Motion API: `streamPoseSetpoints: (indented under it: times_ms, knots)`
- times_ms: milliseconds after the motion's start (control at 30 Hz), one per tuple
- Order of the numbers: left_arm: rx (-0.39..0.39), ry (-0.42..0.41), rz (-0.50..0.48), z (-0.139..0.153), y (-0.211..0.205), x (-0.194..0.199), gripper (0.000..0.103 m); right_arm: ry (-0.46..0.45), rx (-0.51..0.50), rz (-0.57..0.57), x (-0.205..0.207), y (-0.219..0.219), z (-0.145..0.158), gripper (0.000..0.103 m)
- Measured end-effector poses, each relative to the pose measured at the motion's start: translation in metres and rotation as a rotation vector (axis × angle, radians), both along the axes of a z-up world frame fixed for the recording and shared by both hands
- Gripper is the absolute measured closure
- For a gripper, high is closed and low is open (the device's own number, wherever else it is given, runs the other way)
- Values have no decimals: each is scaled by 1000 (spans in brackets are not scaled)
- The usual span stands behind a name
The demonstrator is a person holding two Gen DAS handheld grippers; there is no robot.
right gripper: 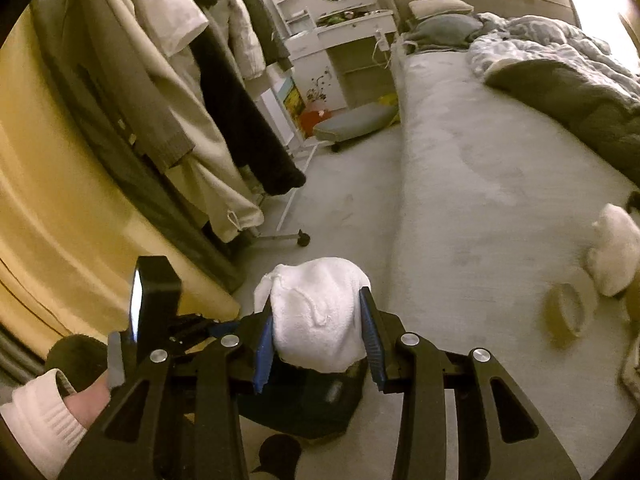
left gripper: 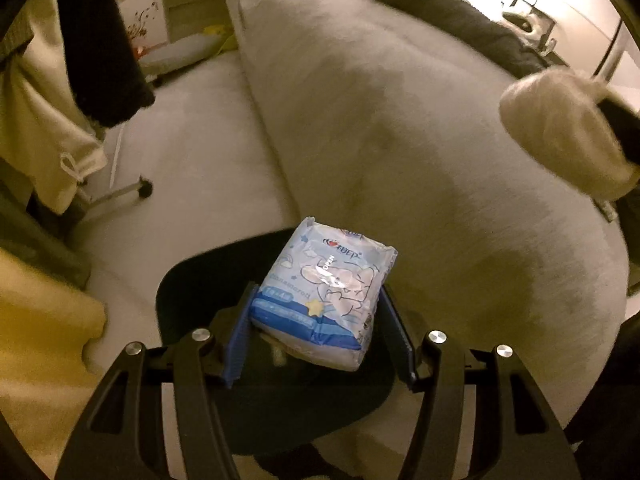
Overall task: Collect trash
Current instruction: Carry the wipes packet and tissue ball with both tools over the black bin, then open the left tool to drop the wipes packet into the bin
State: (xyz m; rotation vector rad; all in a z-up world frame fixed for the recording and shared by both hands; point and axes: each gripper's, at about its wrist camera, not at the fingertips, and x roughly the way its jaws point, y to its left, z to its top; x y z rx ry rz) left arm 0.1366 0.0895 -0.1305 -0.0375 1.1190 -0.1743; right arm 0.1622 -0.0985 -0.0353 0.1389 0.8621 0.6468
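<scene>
On your left, the left gripper [left gripper: 320, 320] was clamped on a blue and white tissue pack [left gripper: 324, 292], its blue pads pressing the pack's two sides. The pack hung over a dark bin [left gripper: 192, 292] that stood on the pale floor [left gripper: 192, 152] just beside the edge of the bed [left gripper: 400, 120]. Further left in that view a clothes rack on castors [left gripper: 120, 188] held hanging garments, and at the far right a fuzzy white bundle [left gripper: 560, 132] showed, too blurred to identify.

On your right, the right gripper [right gripper: 318, 328] was closed tight on a crumpled white wad [right gripper: 316, 312], soft like cloth or tissue, gripped between both pads. Below it sat the same dark bin [right gripper: 312, 404]. Your sleeved hand [right gripper: 80, 400] appeared at the lower left of this view. To the right, on the bed [right gripper: 480, 180], lay a roll of tape [right gripper: 564, 312] and, near it, a white fluffy object [right gripper: 616, 248].
</scene>
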Motion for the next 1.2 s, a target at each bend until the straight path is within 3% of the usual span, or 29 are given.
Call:
streamPoseSetpoints:
  times_ms: [333, 900, 1100, 1200]
  knots:
    - [-13, 123, 88, -38, 39, -4, 41, 19, -37, 62, 2, 50, -10, 64]
    - [-6, 320, 104, -97, 71, -19, 41, 112, -125, 93, 16, 102, -52, 64]
    - [-23, 354, 107, -110, 77, -21, 37, 134, -150, 104, 20, 114, -66, 64]
    - [-31, 361, 108, -112, 79, -18, 28, 140, -164, 109, 21, 118, -72, 64]
